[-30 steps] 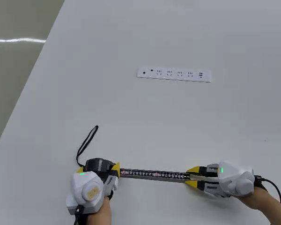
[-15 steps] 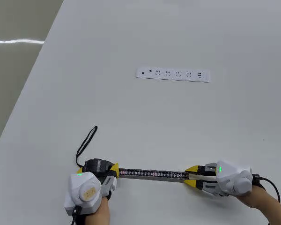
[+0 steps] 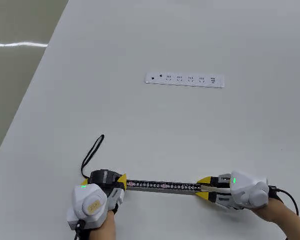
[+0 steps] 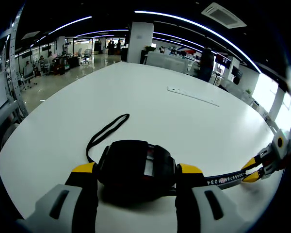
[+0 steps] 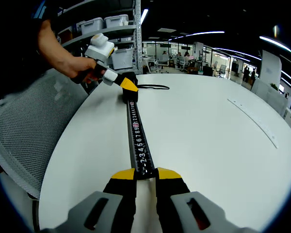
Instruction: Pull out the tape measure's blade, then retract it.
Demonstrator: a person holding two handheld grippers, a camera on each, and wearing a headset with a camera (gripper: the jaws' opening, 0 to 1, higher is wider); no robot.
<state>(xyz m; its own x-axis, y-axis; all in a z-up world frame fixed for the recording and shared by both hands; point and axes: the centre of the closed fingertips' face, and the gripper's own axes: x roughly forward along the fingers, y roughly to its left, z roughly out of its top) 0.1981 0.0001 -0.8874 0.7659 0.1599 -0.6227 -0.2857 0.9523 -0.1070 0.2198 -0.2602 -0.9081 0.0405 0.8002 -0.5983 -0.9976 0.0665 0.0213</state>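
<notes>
The blade (image 3: pixel 162 186) lies left-right: left hand-held gripper (image 3: pixel 104 179) clamps the case (image 3: pixel 101 176), right hand-held gripper (image 3: pixel 203 188) pinches its tip.

The tape measure's black case (image 3: pixel 104 177) lies well nearer the person than the white power strip (image 3: pixel 184 79) and off to its left. The blade (image 3: pixel 162 186) is drawn out, markings up, running rightward roughly parallel to the strip. A black wrist loop (image 3: pixel 92 150) trails from the case toward the strip.

left gripper (image 3: pixel 104 179) clamped, right gripper (image 3: pixel 204 188) pinched shut
</notes>
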